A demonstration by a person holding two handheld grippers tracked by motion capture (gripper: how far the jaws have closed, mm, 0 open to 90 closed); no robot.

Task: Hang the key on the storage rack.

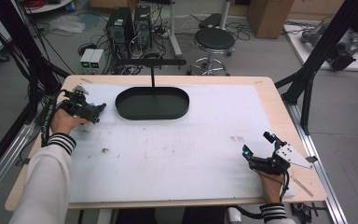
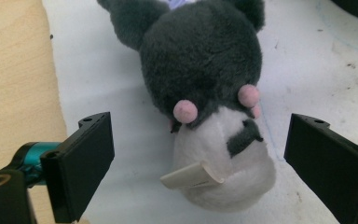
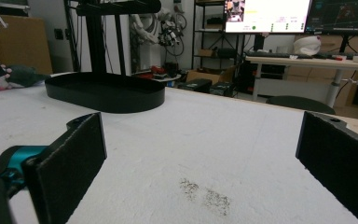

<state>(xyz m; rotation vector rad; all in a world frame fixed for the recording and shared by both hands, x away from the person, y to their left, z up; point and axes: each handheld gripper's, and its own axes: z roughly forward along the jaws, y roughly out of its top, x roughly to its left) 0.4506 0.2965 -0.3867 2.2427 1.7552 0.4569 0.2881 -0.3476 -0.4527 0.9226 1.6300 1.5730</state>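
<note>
The wooden table (image 1: 279, 105) carries a white mat (image 1: 182, 149) over most of its top. Behind it, on the grey floor (image 1: 349, 121), stand a round black stool (image 1: 214, 40), two black computer towers (image 1: 129, 24) with tangled cables, and cardboard boxes (image 1: 270, 16). Across the room, lit monitors (image 3: 265, 14) sit above a long desk (image 3: 307, 60), with shelving (image 3: 209, 32) beside them.
</note>
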